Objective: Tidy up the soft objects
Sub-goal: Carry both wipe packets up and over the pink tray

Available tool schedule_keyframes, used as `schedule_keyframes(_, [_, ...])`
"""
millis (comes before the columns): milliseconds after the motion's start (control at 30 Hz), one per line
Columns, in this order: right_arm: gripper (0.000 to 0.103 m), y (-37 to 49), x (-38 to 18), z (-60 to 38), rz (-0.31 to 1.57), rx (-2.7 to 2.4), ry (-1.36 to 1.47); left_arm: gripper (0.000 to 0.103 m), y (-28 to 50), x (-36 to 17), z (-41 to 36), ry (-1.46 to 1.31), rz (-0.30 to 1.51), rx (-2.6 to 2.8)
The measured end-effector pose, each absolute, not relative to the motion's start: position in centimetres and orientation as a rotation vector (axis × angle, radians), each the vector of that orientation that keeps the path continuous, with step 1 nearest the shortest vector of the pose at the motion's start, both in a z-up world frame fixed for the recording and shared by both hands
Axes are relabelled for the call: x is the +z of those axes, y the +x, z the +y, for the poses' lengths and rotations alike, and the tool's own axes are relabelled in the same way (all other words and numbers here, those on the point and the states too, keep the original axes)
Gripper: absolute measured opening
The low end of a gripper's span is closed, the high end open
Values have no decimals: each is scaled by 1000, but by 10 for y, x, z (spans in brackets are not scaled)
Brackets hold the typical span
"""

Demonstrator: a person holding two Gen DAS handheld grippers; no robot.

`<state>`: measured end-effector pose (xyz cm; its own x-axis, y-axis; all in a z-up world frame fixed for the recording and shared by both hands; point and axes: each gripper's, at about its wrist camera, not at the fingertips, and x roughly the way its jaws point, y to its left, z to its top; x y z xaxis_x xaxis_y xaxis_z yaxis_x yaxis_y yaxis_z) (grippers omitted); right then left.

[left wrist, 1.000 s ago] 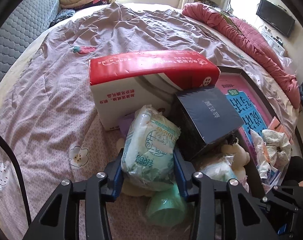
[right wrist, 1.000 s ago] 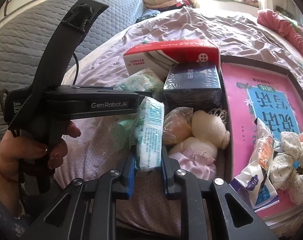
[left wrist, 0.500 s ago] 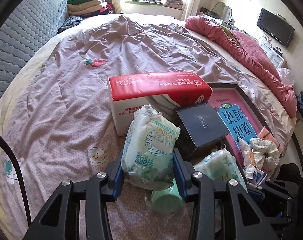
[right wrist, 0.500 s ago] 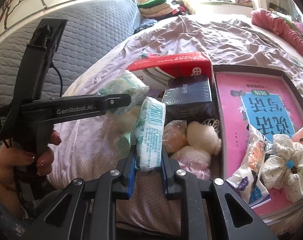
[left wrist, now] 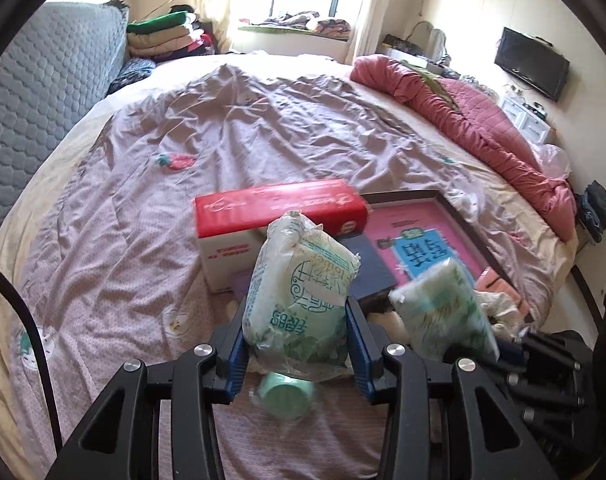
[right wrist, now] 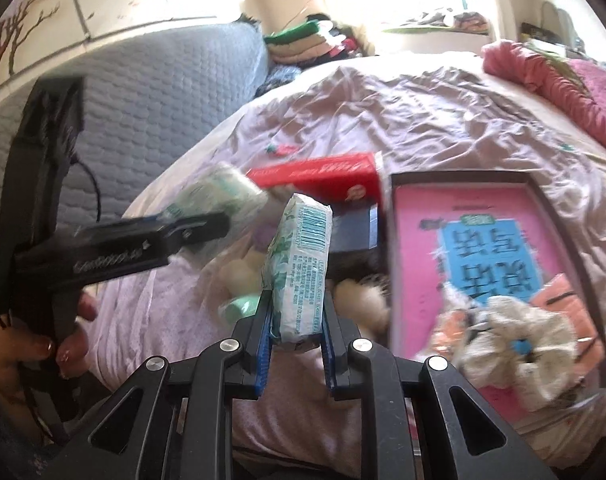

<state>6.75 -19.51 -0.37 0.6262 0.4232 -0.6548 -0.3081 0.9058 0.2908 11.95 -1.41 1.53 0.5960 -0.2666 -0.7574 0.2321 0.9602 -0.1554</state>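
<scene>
My left gripper (left wrist: pixel 297 344) is shut on a plump green-and-white tissue pack (left wrist: pixel 301 292), lifted above the bed. My right gripper (right wrist: pixel 296 334) is shut on a flat tissue pack (right wrist: pixel 301 272) held on edge, barcode upward. The same flat pack (left wrist: pixel 443 314) shows blurred at the lower right of the left wrist view. The left gripper's body (right wrist: pixel 115 248), held by a hand (right wrist: pixel 35 352), sits left in the right wrist view with its pack (right wrist: pixel 219 188) ahead of it. Cream plush toys (right wrist: pixel 359 300) lie on the bed below the packs.
A red-and-white carton (left wrist: pixel 279 216), a dark box (left wrist: pixel 367 268) and a pink book in a dark tray (left wrist: pixel 435 236) lie ahead. A green cup (left wrist: pixel 285 394) lies under the left gripper. A floral scrunchie (right wrist: pixel 515 348) rests on the book. A pink quilt (left wrist: pixel 471 120) lines the right edge.
Both grippers have risen with their tissue packs, so the boxes and toys look smaller and lower. The right gripper's pack has come into the left wrist view.
</scene>
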Motion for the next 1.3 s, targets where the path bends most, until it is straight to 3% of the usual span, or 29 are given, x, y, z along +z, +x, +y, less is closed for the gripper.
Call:
schedule_keyframes(800, [21,45,45,-305,661,213,230,43,82,40,-108,25,839,-455])
schedule_keyframes(1300, [21,43,35,-323,670,197,257,43,78,22,-146,66,880,-480])
